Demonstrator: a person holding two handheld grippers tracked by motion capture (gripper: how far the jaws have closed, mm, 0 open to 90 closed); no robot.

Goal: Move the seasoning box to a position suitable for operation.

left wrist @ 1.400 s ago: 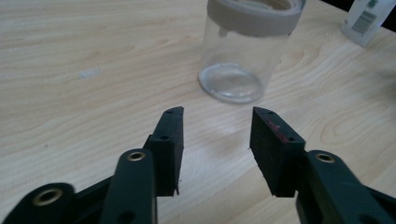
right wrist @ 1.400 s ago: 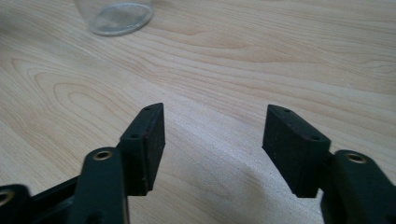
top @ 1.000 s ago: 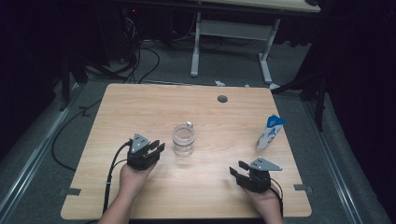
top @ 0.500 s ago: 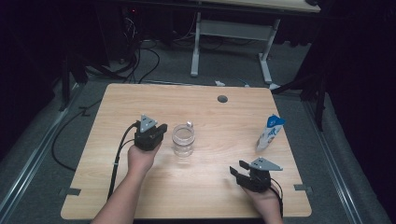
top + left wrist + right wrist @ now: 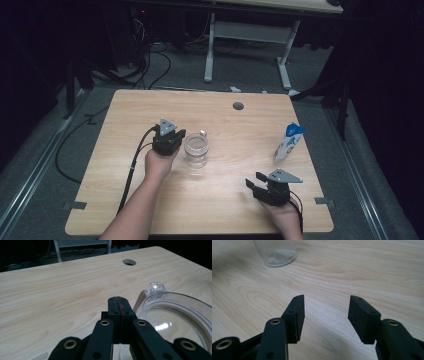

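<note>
- Hovering just left of a clear cup (image 5: 195, 150) at mid-table, the left gripper (image 5: 172, 141) has its jaws pressed together on nothing, having just closed; in the left gripper view the cup's rim (image 5: 175, 312) sits just right of the fingertips (image 5: 117, 305).
- Pushing on with shut jaws could knock the light, empty-looking cup, sliding or tipping it, since nothing steadies it.
- Resting near the table's (image 5: 125, 200) front edge, the right gripper (image 5: 260, 185) has its jaws spread and empty, well apart from the cup.
- Standing upright near the right edge, a blue-and-white carton (image 5: 289, 143) looks narrow and tall; a careless sweep of the right hand could topple it.
- Trailing across the wood, the left gripper's cable (image 5: 131, 165) could snag and jerk the hand.
</note>
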